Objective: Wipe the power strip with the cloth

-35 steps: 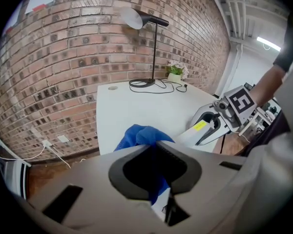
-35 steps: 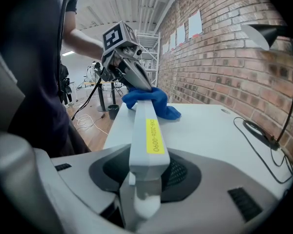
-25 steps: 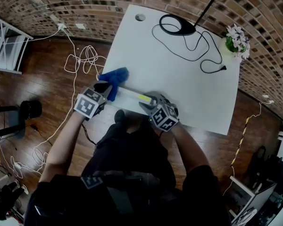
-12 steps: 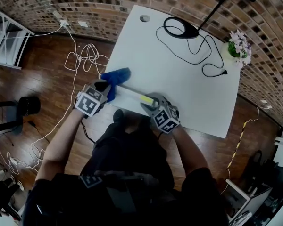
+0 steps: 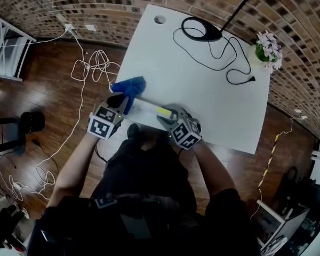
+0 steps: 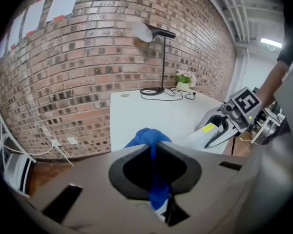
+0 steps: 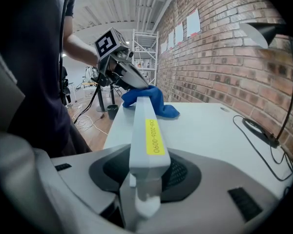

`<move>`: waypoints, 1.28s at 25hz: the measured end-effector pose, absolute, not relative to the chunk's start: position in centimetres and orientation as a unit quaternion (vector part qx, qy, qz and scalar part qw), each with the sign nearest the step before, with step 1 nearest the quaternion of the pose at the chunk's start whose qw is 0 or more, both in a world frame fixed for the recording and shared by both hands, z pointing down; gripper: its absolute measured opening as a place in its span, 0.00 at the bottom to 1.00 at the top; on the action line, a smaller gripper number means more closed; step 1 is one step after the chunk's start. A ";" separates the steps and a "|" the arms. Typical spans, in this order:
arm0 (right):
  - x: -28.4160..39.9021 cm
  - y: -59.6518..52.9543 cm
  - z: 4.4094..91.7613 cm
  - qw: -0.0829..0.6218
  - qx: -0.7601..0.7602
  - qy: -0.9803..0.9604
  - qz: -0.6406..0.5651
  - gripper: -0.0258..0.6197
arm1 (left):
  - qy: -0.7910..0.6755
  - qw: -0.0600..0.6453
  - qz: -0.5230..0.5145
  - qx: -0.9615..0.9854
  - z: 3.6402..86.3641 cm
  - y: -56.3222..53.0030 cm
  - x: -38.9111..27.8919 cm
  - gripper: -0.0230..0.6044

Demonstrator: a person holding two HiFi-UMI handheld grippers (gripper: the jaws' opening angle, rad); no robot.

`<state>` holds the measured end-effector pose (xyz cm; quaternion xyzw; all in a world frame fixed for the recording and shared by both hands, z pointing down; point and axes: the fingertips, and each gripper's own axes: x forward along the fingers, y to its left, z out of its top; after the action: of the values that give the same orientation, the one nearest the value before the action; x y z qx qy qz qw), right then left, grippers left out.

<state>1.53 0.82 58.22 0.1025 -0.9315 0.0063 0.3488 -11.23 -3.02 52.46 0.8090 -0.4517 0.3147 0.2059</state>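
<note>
Left tongs (image 5: 120, 102) clenched on soft, limp cloth (image 5: 131, 86); right tongs (image 5: 165, 116) grasp stiff, prob. light, slippery power strip (image 5: 148, 106) at its end, steadying it on desk (image 5: 202, 79).

**A:** Where does the power strip (image 5: 149, 106) lie?

**B:** On the table (image 5: 202, 95), along its near edge. The cloth (image 5: 129, 86) sits over the strip's left end, pinched in the jaws of the left gripper (image 5: 119, 100).

**A:** And the strip's right end?

**B:** It sits in the jaws of the right gripper (image 5: 164, 116).

**A:** What lies beyond the strip?

**B:** The lamp base (image 5: 200, 30) at the far edge, the potted plant (image 5: 268, 46) at the far right corner, and a cable (image 5: 249, 79) between them. Left of the strip, cords (image 5: 98, 63) lie on the floor (image 5: 48, 95).
</note>
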 end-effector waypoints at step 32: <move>1.7 1.1 58.3 0.343 0.098 -0.934 -0.007 0.30 | -0.423 0.159 0.408 0.793 53.4 -1.6 -3.4 0.10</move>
<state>1.67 1.05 58.35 0.0983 -0.9343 -0.0072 0.3426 -3.38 -1.56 53.44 0.7934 -0.4233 0.4076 0.1586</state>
